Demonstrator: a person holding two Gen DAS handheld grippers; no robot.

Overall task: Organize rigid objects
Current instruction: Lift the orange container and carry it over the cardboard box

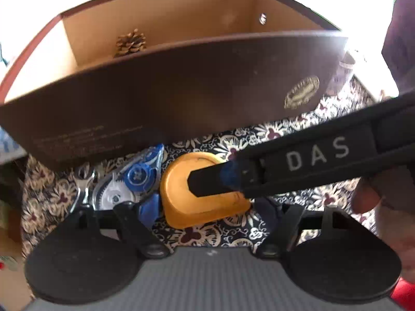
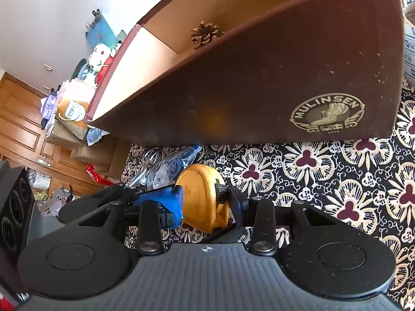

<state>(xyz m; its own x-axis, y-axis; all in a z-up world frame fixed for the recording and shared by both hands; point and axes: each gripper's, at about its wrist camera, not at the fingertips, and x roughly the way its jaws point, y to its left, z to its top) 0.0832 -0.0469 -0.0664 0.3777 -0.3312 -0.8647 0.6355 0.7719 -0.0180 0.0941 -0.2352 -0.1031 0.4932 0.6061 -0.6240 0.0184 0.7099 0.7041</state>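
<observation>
A yellow tape measure lies on the patterned cloth in front of a brown cardboard box. My right gripper is shut on the tape measure, one finger on each flat side; its finger reaches in from the right in the left wrist view. My left gripper stands open just behind the tape measure, its jaws wide on either side. A clear and blue correction tape dispenser lies left of the tape measure. A pine cone sits inside the box.
Metal clips lie by the dispenser. The floral cloth covers the table. Beyond the table's left edge stand cardboard boxes, toys and a wooden door.
</observation>
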